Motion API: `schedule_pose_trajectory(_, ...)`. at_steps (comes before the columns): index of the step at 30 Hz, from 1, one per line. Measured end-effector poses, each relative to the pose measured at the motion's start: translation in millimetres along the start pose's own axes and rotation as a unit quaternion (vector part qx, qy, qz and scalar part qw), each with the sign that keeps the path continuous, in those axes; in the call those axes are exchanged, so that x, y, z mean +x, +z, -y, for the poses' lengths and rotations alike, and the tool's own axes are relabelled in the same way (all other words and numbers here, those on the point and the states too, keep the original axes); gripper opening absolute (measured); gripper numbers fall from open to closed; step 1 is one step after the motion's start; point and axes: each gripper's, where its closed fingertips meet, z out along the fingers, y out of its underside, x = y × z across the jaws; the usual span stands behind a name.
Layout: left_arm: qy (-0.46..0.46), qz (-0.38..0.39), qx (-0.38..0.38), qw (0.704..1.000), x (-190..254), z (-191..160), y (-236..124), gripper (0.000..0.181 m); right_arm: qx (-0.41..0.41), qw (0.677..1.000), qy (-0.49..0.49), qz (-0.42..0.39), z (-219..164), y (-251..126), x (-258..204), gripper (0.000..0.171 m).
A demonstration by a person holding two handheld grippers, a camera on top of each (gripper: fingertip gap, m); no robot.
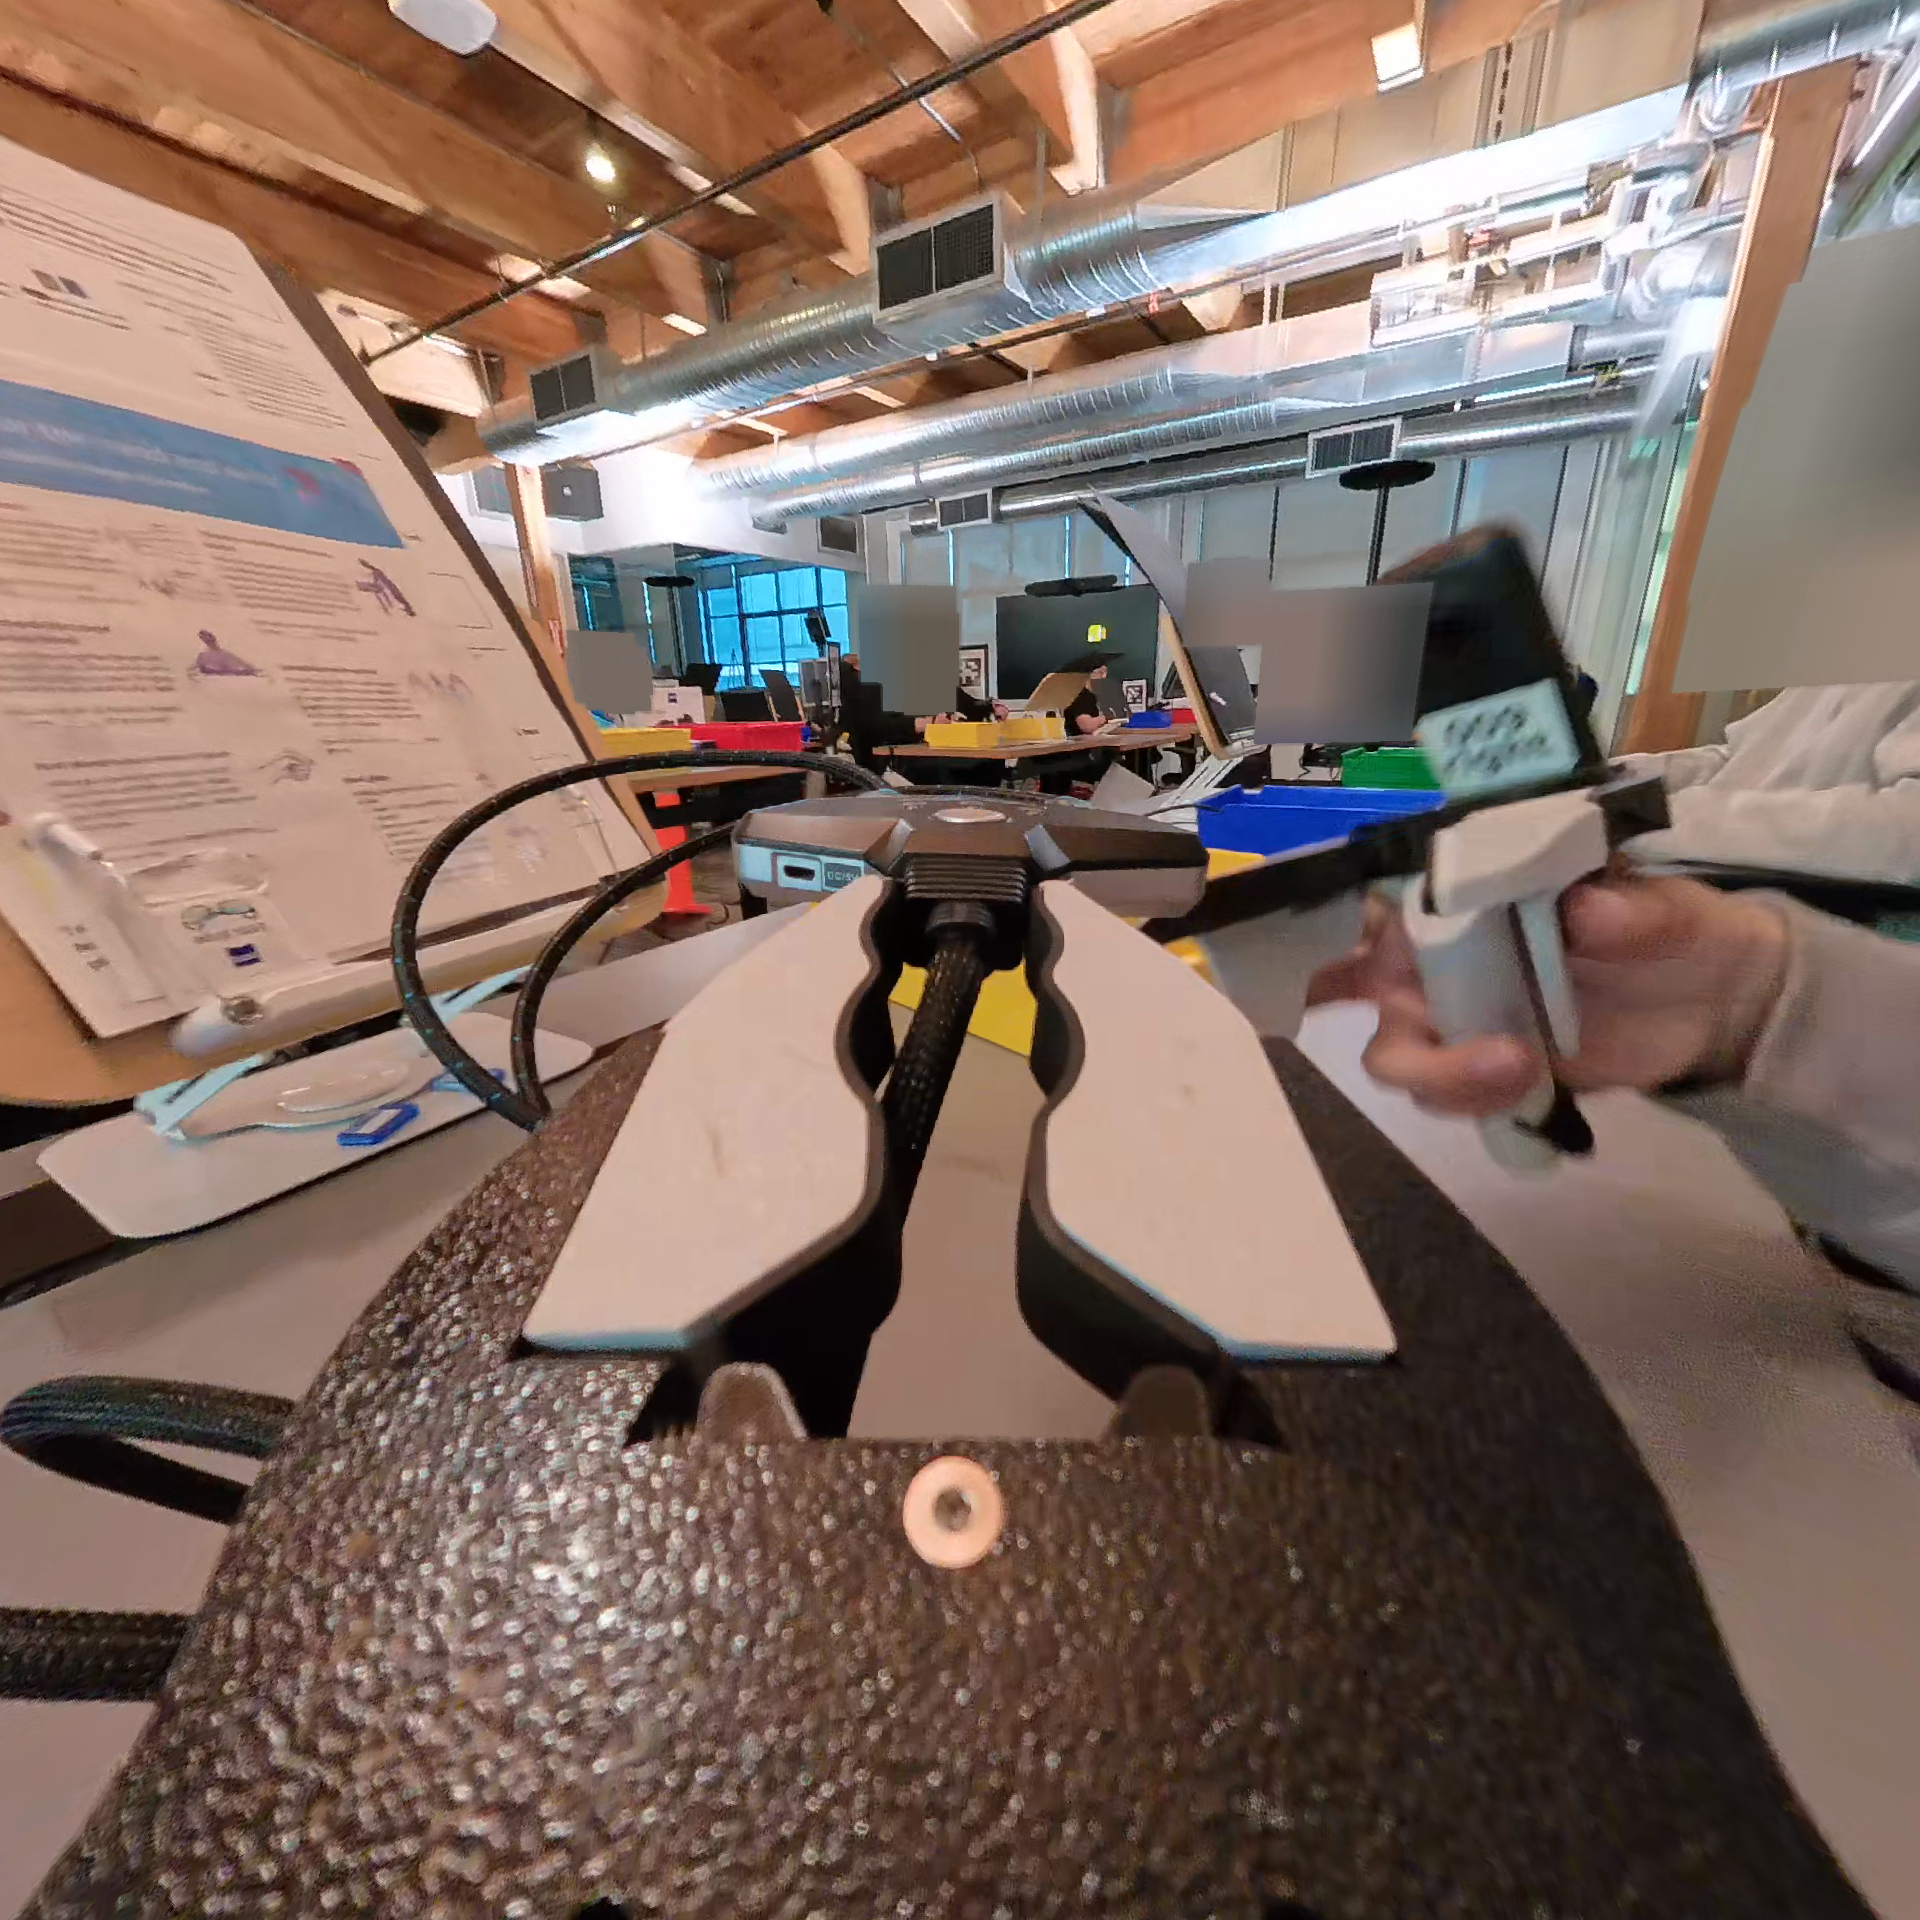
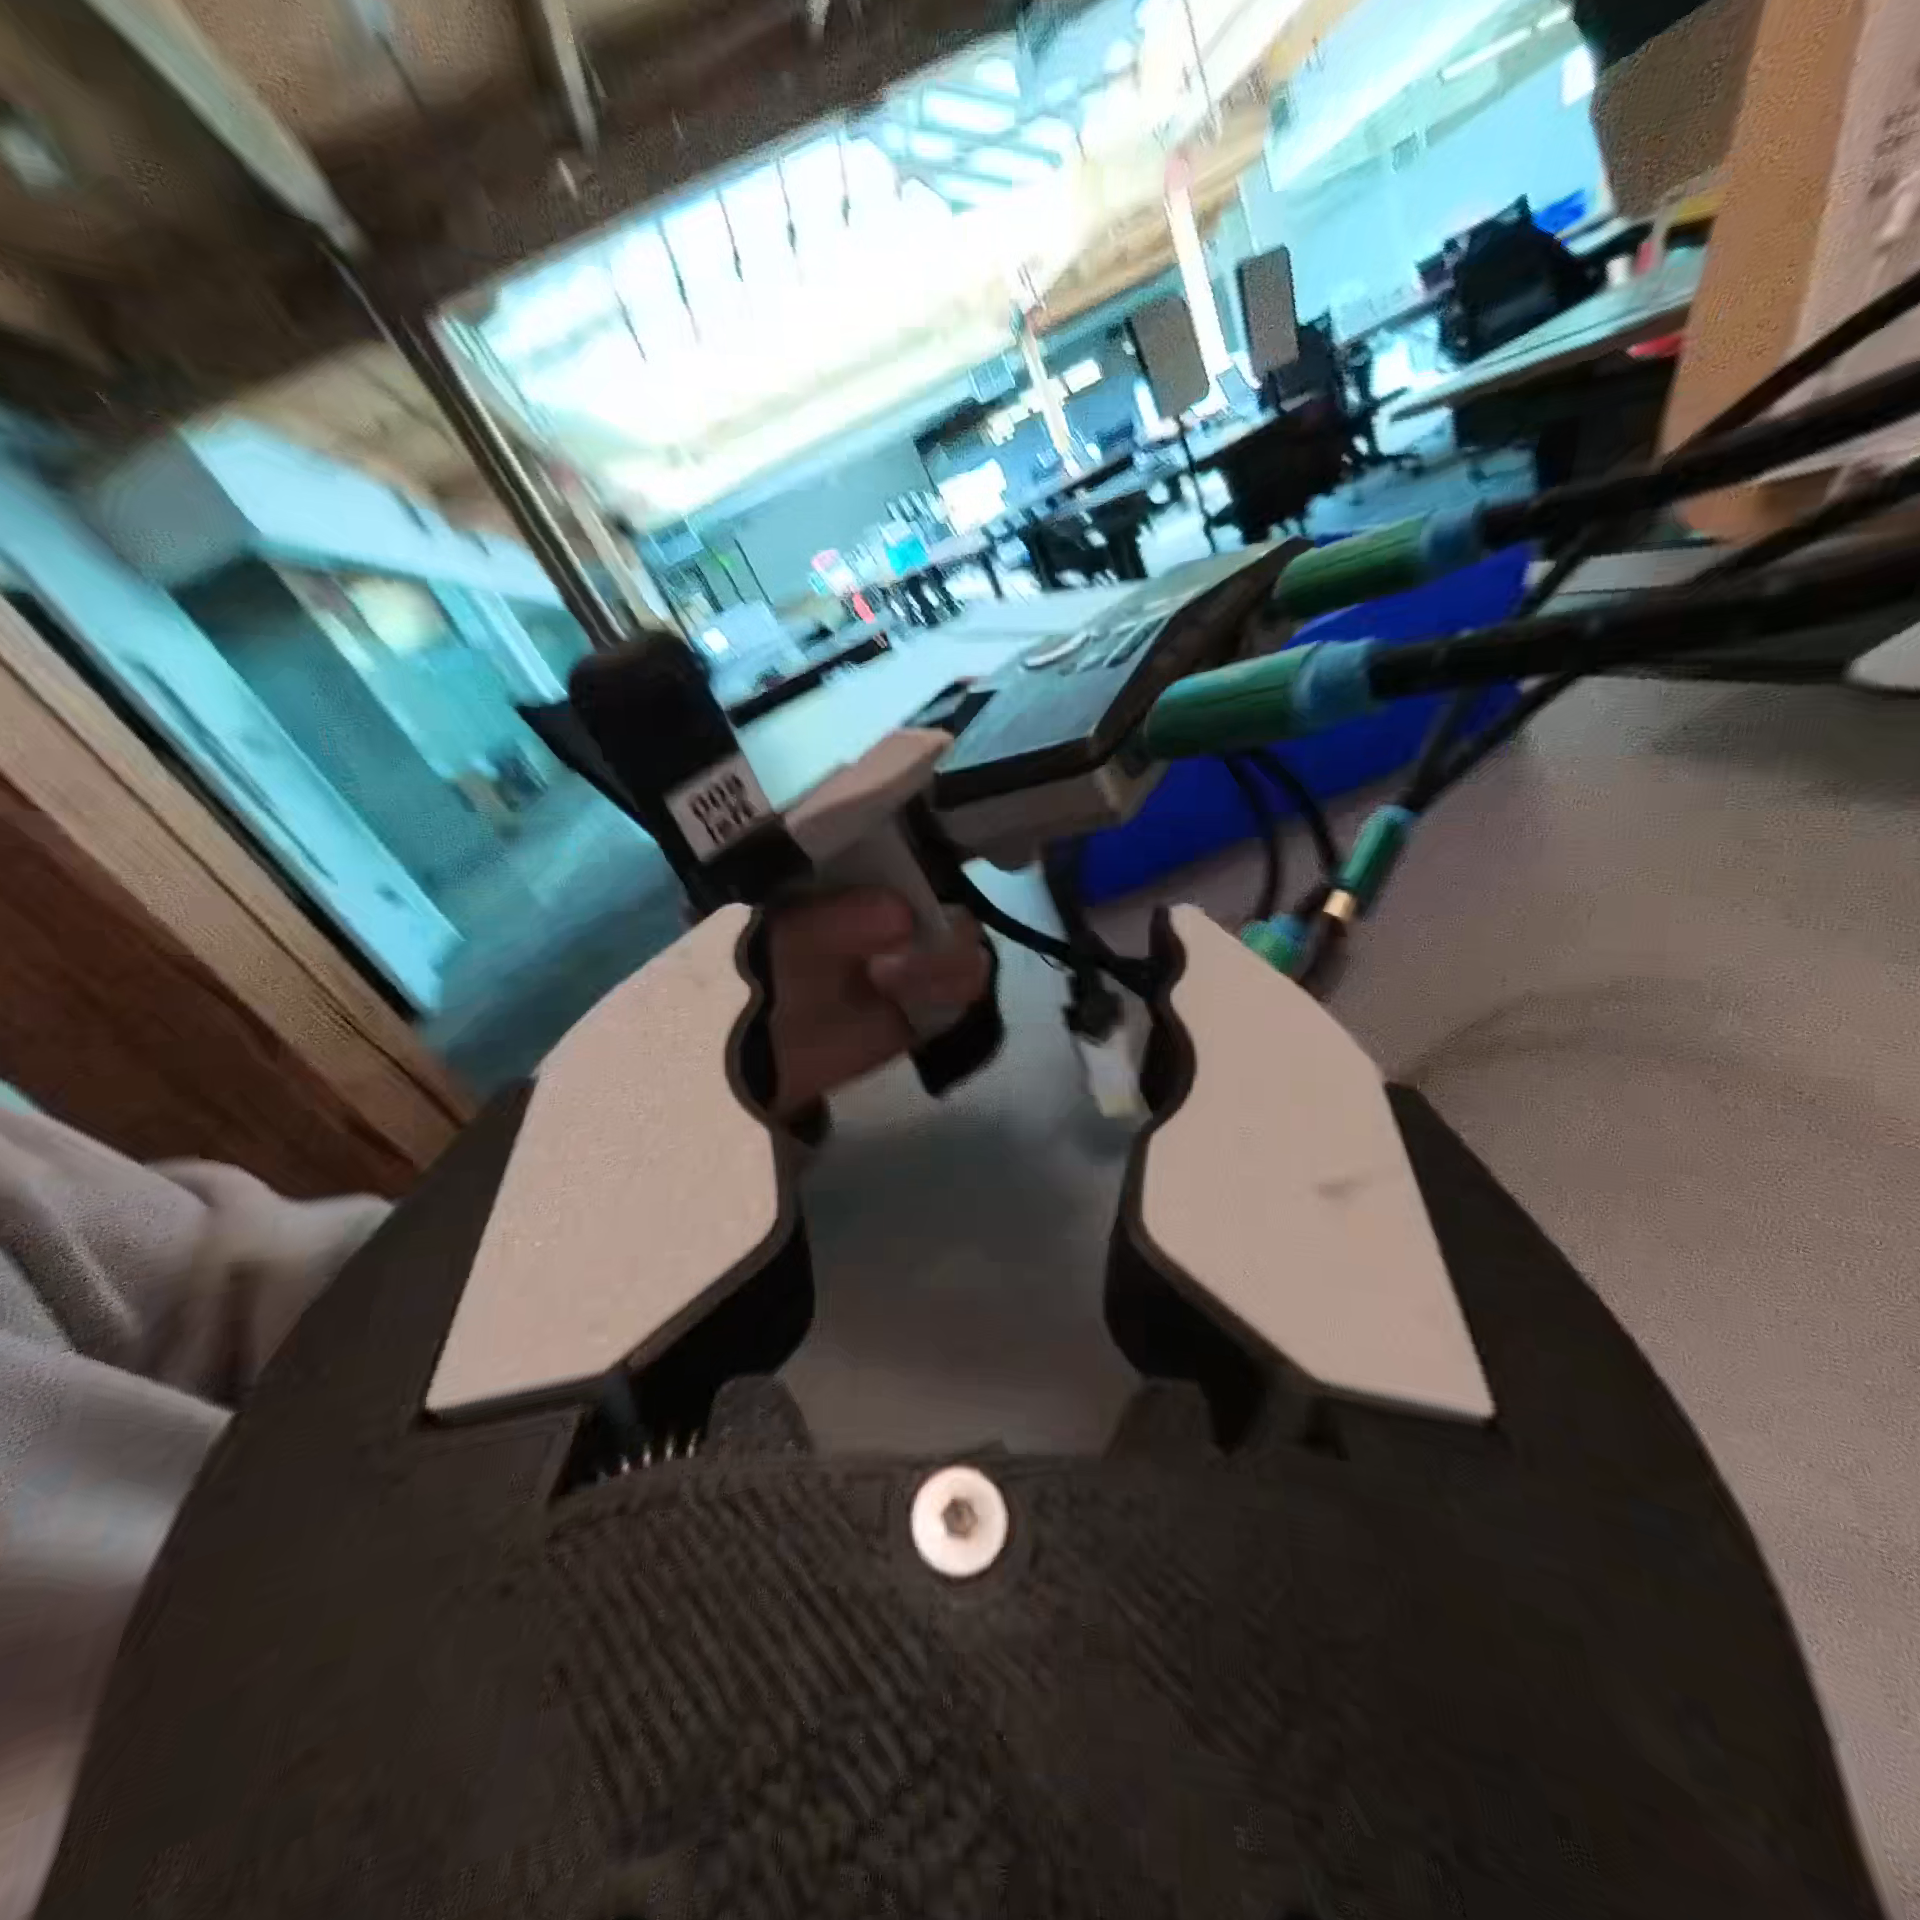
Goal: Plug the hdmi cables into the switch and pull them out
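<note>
Now left tongs [image 1: 964, 940] tight around braided HDMI cable [image 1: 940, 1023] at switch [image 1: 971, 844]

Exposed wooden ceiling beams [image 1: 727, 197] are running overhead, with silver ventilation ducts [image 1: 1091, 260] hanging beneath them and a ceiling lamp [image 1: 600, 163] glowing. Daylight is coming through gridded windows [image 1: 774, 613] at the far end. Long work tables [image 1: 1039, 743] are carrying yellow bins [image 1: 961, 734], and a blue bin [image 1: 1309, 816] is sitting nearer. A dark wall screen [image 1: 1075, 644] is standing behind them. In the blurred right wrist view, a wooden frame [image 2: 156, 997] is edging a glass partition [image 2: 343, 748], and black office chairs [image 2: 1299, 416] are standing by desks.
</note>
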Motion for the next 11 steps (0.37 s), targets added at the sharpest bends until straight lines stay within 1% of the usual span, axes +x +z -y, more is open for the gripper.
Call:
schedule_pose_trajectory(1, 0.008, 0.0, 0.004, 1.0, -1.7, -1.1, -4.1, 0.022, -0.049, 0.996, -0.071, -0.034, -5.0, -9.7, 6.4, 0.076)
schedule_pose_trajectory(2, 0.01, -0.004, 0.009, 1.0, -2.2, -2.0, -7.4, 0.022, -0.087, 0.985, -0.135, -0.056, -4.6, -20.2, 10.4, 0.079)
schedule_pose_trajectory(4, 0.008, -0.026, 0.017, 0.999, -0.4, -2.8, -11.7, 0.022, -0.115, 0.963, -0.233, -0.067, 11.3, -35.6, 6.2, 0.073)
schedule_pose_trajectory(5, 0.01, -0.043, 0.016, 0.999, 2.4, -3.6, -13.2, 0.022, -0.133, 0.952, -0.268, -0.06, 19.5, -38.7, 1.6, 0.067)
schedule_pose_trajectory(7, 0.009, -0.071, 0.014, 0.997, 7.9, -6.0, -14.1, 0.022, -0.199, 0.92, -0.334, -0.045, 26.4, -37.9, 0.1, 0.065)
schedule_pose_trajectory(9, 0.013, -0.086, 0.013, 0.996, 13.1, -10.0, -13.4, 0.022, -0.276, 0.88, -0.386, -0.025, 19.6, -32.3, 6.7, 0.066)
schedule_pose_trajectory(11, 0.015, -0.102, 0.015, 0.995, 18.7, -13.2, -13.5, 0.022, -0.342, 0.855, -0.39, 0.017, 4.1, -26.7, 5.2, 0.058)
